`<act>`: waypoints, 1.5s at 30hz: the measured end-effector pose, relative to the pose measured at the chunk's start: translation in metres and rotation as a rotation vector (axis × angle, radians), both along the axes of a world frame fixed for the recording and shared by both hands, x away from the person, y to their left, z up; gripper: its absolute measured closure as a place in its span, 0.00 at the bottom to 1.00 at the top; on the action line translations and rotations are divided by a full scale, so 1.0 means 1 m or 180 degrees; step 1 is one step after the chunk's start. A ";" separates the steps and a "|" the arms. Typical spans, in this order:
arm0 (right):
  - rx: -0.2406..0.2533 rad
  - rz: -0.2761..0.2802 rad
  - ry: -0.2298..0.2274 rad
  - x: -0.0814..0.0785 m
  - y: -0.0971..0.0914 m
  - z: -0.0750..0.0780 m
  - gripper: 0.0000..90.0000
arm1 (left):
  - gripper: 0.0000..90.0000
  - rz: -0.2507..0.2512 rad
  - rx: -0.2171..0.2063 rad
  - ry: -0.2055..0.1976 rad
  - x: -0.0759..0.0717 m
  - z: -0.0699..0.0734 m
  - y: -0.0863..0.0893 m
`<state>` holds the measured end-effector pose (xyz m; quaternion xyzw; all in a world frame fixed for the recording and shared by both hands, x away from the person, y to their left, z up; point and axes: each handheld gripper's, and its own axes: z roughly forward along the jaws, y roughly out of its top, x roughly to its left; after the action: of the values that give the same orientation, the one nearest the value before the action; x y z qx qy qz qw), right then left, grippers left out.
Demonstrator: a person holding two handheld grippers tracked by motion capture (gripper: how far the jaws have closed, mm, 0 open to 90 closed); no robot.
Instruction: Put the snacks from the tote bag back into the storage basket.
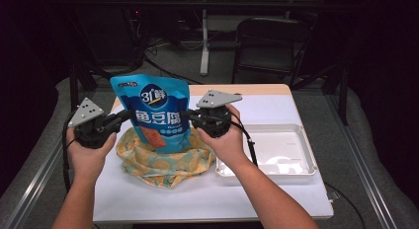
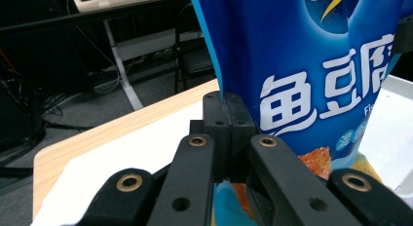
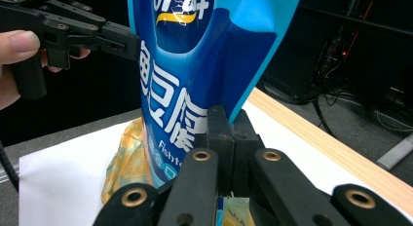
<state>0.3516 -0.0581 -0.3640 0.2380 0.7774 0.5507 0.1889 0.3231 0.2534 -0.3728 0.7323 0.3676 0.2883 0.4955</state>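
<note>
A blue snack pouch [image 1: 153, 110] with white lettering stands upright over a yellow patterned cloth [image 1: 163, 160] on the white mat. My left gripper [image 1: 129, 114] is shut on the pouch's left edge, and my right gripper [image 1: 187, 114] is shut on its right edge. In the left gripper view the closed jaws [image 2: 225, 106] pinch the pouch's side seam [image 2: 311, 65]. The right gripper view shows my right gripper [image 3: 228, 123] clamped on the opposite seam of the pouch [image 3: 195, 55]. Farther off, the left gripper [image 3: 134, 43] grips the far edge.
A white rectangular tray [image 1: 306, 162] lies at the right on the white mat [image 1: 207, 194]. The wooden table edge [image 1: 257, 89] runs along the back. A dark chair [image 1: 267, 41] and cables stand beyond the table.
</note>
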 end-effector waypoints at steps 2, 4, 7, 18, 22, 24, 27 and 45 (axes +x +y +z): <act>0.0002 -0.0012 -0.0006 -0.001 -0.001 0.002 1.00 | 1.00 -0.0008 -0.0005 0.0004 0.000 0.001 -0.001; -0.0005 -0.0017 -0.0012 -0.002 -0.001 0.004 1.00 | 1.00 -0.0011 -0.0009 0.0007 0.000 0.003 -0.001; -0.0014 -0.0018 -0.0029 -0.003 -0.002 0.008 1.00 | 1.00 -0.0025 -0.0018 -0.0004 -0.001 0.005 -0.001; 0.0010 -0.0001 -0.0019 -0.005 -0.003 0.014 1.00 | 1.00 -0.0034 0.0004 -0.0003 -0.003 0.014 -0.002; 0.0020 0.0003 -0.0024 -0.006 -0.005 0.016 1.00 | 1.00 -0.0041 0.0007 -0.0005 -0.003 0.016 -0.004; 0.0021 -0.0003 -0.0030 -0.006 -0.006 0.017 1.00 | 1.00 -0.0046 0.0005 -0.0014 -0.003 0.017 -0.005; 0.0028 -0.0009 -0.0017 -0.006 -0.010 0.018 1.00 | 1.00 -0.0072 0.0018 -0.0015 -0.002 0.019 -0.009; 0.0043 -0.0105 -0.0067 -0.016 -0.046 0.027 1.00 | 1.00 -0.0225 0.0018 -0.0050 0.002 0.028 -0.044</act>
<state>0.3354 -0.1041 -0.3367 0.2463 0.7677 0.5552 0.2045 0.3251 0.2092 -0.3449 0.7440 0.3367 0.2775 0.5061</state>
